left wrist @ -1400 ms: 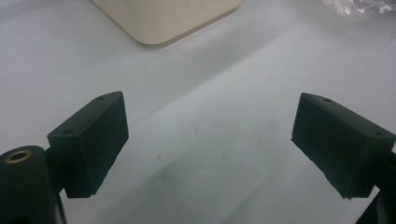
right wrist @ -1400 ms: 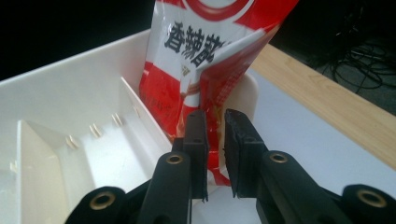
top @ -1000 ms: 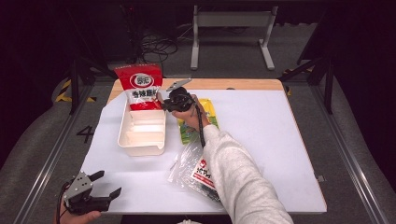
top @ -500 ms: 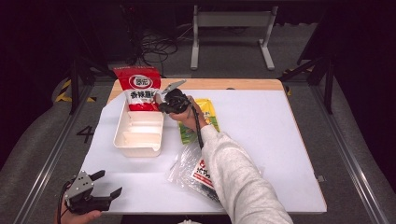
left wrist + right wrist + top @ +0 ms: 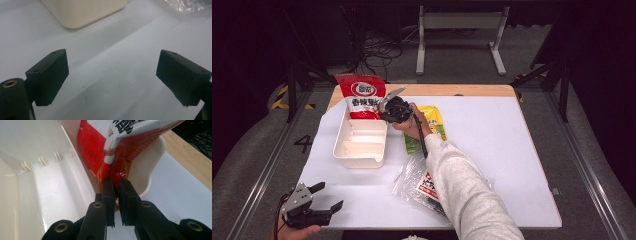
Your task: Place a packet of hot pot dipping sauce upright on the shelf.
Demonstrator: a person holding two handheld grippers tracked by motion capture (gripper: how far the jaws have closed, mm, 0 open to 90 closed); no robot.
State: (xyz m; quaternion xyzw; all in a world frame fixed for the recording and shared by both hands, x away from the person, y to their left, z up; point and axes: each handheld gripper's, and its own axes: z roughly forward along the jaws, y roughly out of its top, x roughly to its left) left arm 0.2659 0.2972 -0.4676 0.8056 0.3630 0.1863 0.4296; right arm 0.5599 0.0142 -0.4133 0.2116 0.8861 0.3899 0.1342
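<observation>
The red snack bag (image 5: 362,96) is standing at the far end of the cream tray (image 5: 360,148), leaning against its far wall near the table's (image 5: 512,165) wooden back edge. The right gripper (image 5: 388,107) is pinching the bag's lower edge; in the right gripper view its jaws are nearly together on the crimped seam of the bag (image 5: 110,157), having just been closing on it. The step in hand appears to be seating or withdrawing the bag at the tray's end. The next move is calling for a steady pinch and a path that clears the tray's thin rim (image 5: 75,167).

The left gripper (image 5: 319,200) is waiting at the near left corner, jaws standing wide apart over bare table. A yellow-green packet (image 5: 434,120) and a clear plastic bag (image 5: 417,185) are lying just right of the tray, under the right forearm. The table's right half is offering open room.
</observation>
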